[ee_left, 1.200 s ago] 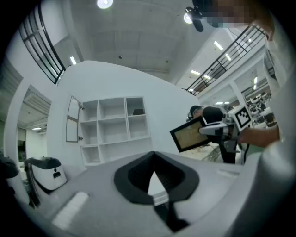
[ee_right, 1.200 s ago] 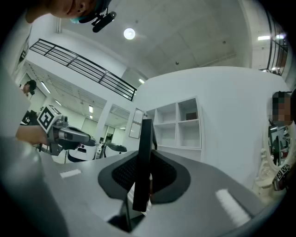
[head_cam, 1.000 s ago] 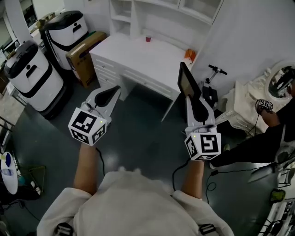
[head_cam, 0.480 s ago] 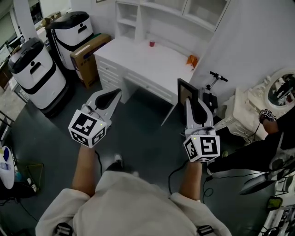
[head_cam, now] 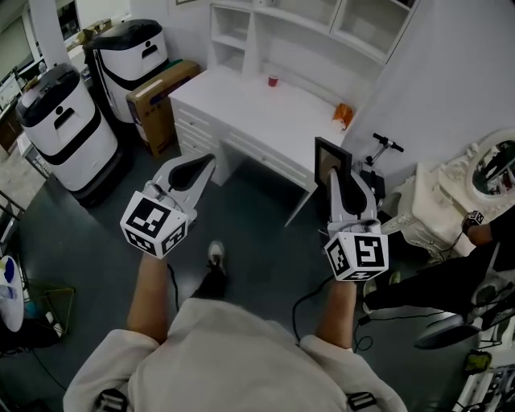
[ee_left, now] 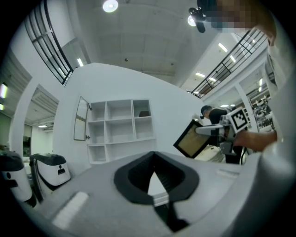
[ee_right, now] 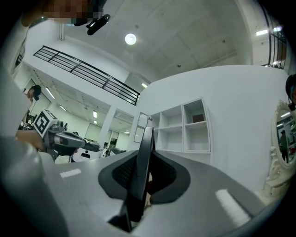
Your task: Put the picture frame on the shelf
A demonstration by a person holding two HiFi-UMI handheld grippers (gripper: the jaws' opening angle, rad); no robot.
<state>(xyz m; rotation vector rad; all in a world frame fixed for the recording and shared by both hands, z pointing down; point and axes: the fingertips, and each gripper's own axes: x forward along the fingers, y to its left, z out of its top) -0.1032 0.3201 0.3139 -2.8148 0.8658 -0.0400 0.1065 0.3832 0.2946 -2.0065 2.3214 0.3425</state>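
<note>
The black picture frame (head_cam: pixel 329 160) stands upright, edge-on, with my right gripper (head_cam: pixel 339 179) shut on its lower edge; in the right gripper view the frame (ee_right: pixel 141 166) rises between the pads of this gripper (ee_right: pixel 147 159). My left gripper (head_cam: pixel 199 164) is held level beside it with its jaws shut and nothing between them (ee_left: pixel 154 155). From the left gripper view the frame (ee_left: pixel 190 140) shows its tan face. The white cubby shelf (head_cam: pixel 306 16) sits above the white desk (head_cam: pixel 241 105) ahead, and it also shows as the shelf (ee_left: pixel 121 127) and the shelf (ee_right: pixel 182 125).
Two white-and-black machines (head_cam: pixel 60 129) (head_cam: pixel 133 48) and a cardboard box (head_cam: pixel 161 100) stand left of the desk. A red cup (head_cam: pixel 273 80) and an orange thing (head_cam: pixel 344 115) sit on the desk. A scooter (head_cam: pixel 378 161), an ornate white mirror (head_cam: pixel 475 181) and a person's arm (head_cam: pixel 483 233) are at the right.
Both grippers have moved forward toward the desk with the frame still held. The desk and shelf sit lower and nearer in view, and my foot has stepped forward.
</note>
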